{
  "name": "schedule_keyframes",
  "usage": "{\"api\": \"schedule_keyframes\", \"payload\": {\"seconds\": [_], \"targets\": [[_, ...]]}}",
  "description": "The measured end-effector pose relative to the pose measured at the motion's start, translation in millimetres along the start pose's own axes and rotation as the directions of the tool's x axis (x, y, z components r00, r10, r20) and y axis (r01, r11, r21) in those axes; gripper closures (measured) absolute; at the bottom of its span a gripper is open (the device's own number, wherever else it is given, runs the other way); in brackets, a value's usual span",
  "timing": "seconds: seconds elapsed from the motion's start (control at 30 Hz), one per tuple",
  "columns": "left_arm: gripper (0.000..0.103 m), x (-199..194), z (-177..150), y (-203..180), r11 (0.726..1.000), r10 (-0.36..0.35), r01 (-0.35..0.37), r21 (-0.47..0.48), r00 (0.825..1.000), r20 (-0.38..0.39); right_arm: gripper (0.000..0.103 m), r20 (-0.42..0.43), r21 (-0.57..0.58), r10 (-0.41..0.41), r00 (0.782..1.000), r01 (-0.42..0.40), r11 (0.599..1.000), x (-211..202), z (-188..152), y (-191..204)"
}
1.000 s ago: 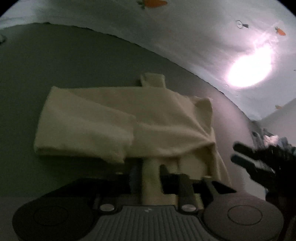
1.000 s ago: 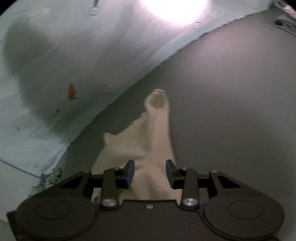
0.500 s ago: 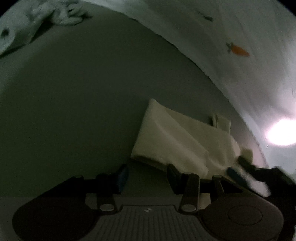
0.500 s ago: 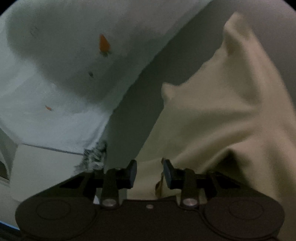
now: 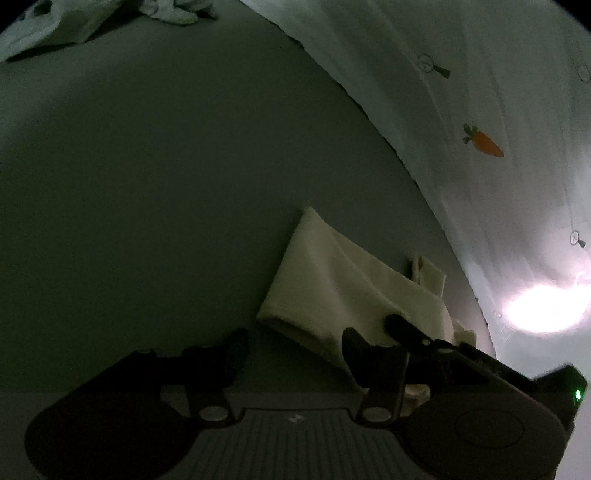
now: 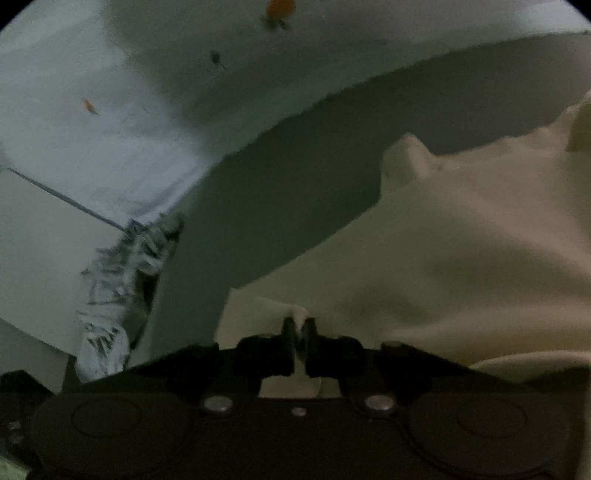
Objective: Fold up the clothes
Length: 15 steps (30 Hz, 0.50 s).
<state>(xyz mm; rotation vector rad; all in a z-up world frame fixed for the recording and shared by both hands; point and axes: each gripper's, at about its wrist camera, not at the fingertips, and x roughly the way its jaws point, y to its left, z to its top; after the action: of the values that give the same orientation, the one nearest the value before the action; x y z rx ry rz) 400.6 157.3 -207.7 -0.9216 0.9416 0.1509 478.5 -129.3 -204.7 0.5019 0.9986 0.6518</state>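
Grey bed surface [image 5: 155, 192], dim; carrot-print sheet [image 5: 480, 110] at 2 o'clock. Right gripper [image 6: 299, 326] pinches cream garment [image 6: 461, 266]; left gripper [image 5: 295, 345] opening, nothing between its jaws.

A dark gray mat [image 5: 166, 184] covered the top of a pale sheet with little carrots [image 5: 484, 144]. A cream cloth [image 5: 332, 288], partly folded, lay on the mat close to its edge by the sheet. Far from the cream cloth, a crumpled light cloth [image 5: 166, 9] lay too.
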Motion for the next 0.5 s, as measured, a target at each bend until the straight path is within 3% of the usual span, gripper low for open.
{"api": "schedule_keyframes", "payload": {"seconds": [0.23,0.5], "targets": [[0.046,-11,-8,-24,0.987,0.091,-0.093,0.128,0.996,0.022,0.099,0.145,0.066,-0.019,0.989,0.010,0.998,-69,-14,-3],[0.046,-40,-46,-45,0.976,0.032,-0.036,0.213,0.999,0.020,0.099,0.219,0.275,-0.141,0.965,0.077,0.958,-153,-82,-45]]}}
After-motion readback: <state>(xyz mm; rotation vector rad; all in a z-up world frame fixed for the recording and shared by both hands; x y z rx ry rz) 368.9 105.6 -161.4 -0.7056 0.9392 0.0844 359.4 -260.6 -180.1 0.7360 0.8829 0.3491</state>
